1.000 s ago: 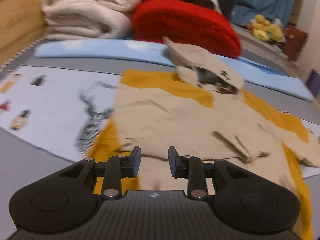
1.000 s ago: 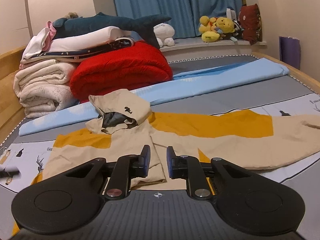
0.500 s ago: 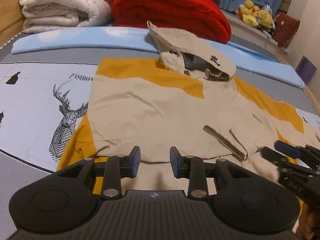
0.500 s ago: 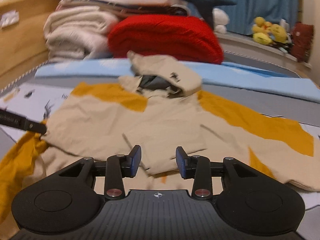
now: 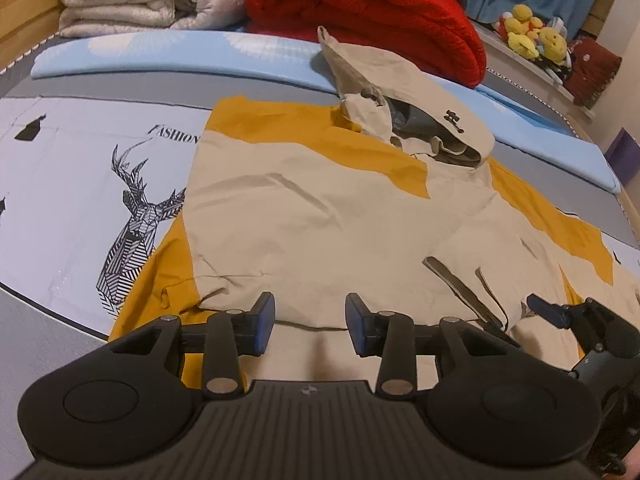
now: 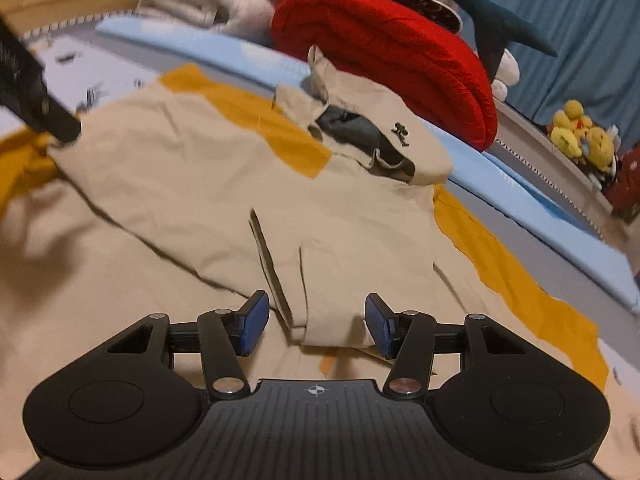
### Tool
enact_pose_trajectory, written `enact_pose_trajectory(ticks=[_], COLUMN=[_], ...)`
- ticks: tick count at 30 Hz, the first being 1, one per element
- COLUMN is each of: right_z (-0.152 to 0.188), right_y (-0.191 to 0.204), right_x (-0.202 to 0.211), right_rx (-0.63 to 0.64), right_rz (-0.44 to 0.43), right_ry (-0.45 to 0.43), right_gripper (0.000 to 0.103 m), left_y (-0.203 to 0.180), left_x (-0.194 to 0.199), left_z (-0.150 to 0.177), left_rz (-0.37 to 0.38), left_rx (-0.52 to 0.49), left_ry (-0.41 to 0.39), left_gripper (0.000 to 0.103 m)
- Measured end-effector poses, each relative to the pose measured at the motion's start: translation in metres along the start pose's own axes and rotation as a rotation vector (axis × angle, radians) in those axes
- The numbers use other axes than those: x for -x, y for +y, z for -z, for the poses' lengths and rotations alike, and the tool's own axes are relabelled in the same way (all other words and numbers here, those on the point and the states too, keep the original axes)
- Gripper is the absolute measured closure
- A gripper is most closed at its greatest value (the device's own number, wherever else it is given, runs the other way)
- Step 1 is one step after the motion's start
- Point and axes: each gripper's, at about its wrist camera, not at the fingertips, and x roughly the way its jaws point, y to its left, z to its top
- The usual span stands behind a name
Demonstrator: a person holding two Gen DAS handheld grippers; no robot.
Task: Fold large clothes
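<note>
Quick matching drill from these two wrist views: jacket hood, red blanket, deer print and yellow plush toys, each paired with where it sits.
Things:
1. jacket hood
2. red blanket
3. deer print
4. yellow plush toys

Places:
A. on the ledge by the blue curtain
B. on the bed sheet, beside the jacket's folded side
C. at the jacket's far end, toward the blanket
D. folded, beside the white blankets

Pairs: 1-C, 2-D, 3-B, 4-A

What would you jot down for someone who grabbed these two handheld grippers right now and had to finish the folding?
Left gripper: jaws have just been opening, nothing between them, above the jacket's near hem.
Right gripper: jaws have just been opening, empty, over a folded flap of the hem.
The jacket lies spread on the bed, hood away from you.
Done: one side tucked in.
Left: grip the hem, finish folding.
</note>
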Motion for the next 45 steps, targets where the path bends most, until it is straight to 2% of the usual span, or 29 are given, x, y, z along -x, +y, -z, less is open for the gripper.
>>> enact_pose_trajectory(ticks=[6, 8, 9, 10, 11, 13, 17, 19, 21, 22, 24, 25, 27, 28, 30, 32, 34, 36, 38, 45], right_z=[0.003, 0.003, 0.001, -0.001, -0.004, -0.011, -0.023, -0.019, -0.010, -0.004, 0.009, 0.015, 0.028, 0.034, 0.042, 0.047, 0.053, 0.060, 0.065, 0.081], right_y=[0.006, 0.002, -0.001, -0.005, -0.010, -0.023, -0.078, -0.112, -0.139, -0.151, -0.170, -0.177, -0.192, -0.196, -0.199, -0.200, -0.199, -0.196, -0.192, -0.187], right_x=[-0.008, -0.007, -0.004, -0.003, 0.001, 0.011, 0.033, 0.049, 0.062, 0.068, 0.071, 0.070, 0.063, 0.060, 0.052, 0.037, 0.020, 0.003, -0.008, -0.036], right_rx=[0.079, 0.078, 0.064, 0.048, 0.024, -0.056, -0.381, -0.556, -0.701, -0.766, -0.844, -0.872, -0.966, -1.009, -1.063, -1.108, -1.164, -1.220, -1.244, -1.306], right_rz=[0.002, -0.014, -0.028, -0.038, -0.045, -0.049, -0.046, 0.016, 0.135, 0.224, 0.397, 0.431, 0.442, 0.437, 0.381, 0.276, 0.151, 0.083, 0.078, -0.033], right_ry=[0.025, 0.015, 0.007, -0.002, -0.017, -0.064, -0.165, -0.248, -0.307, -0.317, -0.297, -0.278, -0.208, -0.190, -0.161, -0.120, -0.056, 0.005, 0.051, 0.123], right_gripper=[0.051, 0.073, 0.076, 0.086, 0.093, 0.094, 0.097, 0.098, 0.102, 0.103, 0.103, 0.100, 0.099, 0.098, 0.089, 0.073, 0.066, 0.065, 0.065, 0.065], left_y=[0.000, 0.002, 0.004, 0.005, 0.006, 0.009, 0.011, 0.012, 0.012, 0.012, 0.013, 0.013, 0.013, 0.013, 0.013, 0.013, 0.014, 0.015, 0.016, 0.022], left_x=[-0.003, -0.003, -0.003, -0.003, -0.003, -0.003, -0.003, -0.003, -0.002, -0.002, -0.003, -0.003, -0.004, -0.004, -0.005, -0.006, -0.007, -0.008, -0.009, -0.007], left_z=[-0.003, -0.004, -0.004, -0.005, -0.005, -0.007, -0.008, -0.008, -0.008, -0.008, -0.008, -0.008, -0.008, -0.008, -0.008, -0.009, -0.009, -0.009, -0.010, -0.012], left_rz=[-0.003, -0.014, -0.019, -0.025, -0.030, -0.036, -0.042, -0.044, -0.047, -0.049, -0.050, -0.051, -0.051, -0.050, -0.049, -0.048, -0.047, -0.047, -0.049, -0.054], left_rx=[0.008, 0.014, 0.017, 0.021, 0.024, 0.030, 0.042, 0.044, 0.039, 0.037, 0.034, 0.033, 0.033, 0.035, 0.039, 0.042, 0.048, 0.053, 0.061, 0.072], left_ry=[0.002, 0.001, -0.001, -0.003, -0.006, -0.009, -0.012, -0.012, -0.014, -0.014, -0.012, -0.012, -0.010, -0.008, -0.006, -0.004, -0.001, 0.001, 0.002, -0.004], left_gripper=[0.056, 0.056, 0.056, 0.056, 0.056, 0.056, 0.056, 0.056, 0.056, 0.056, 0.056, 0.056, 0.056, 0.056, 0.056, 0.056, 0.056, 0.056, 0.056, 0.056])
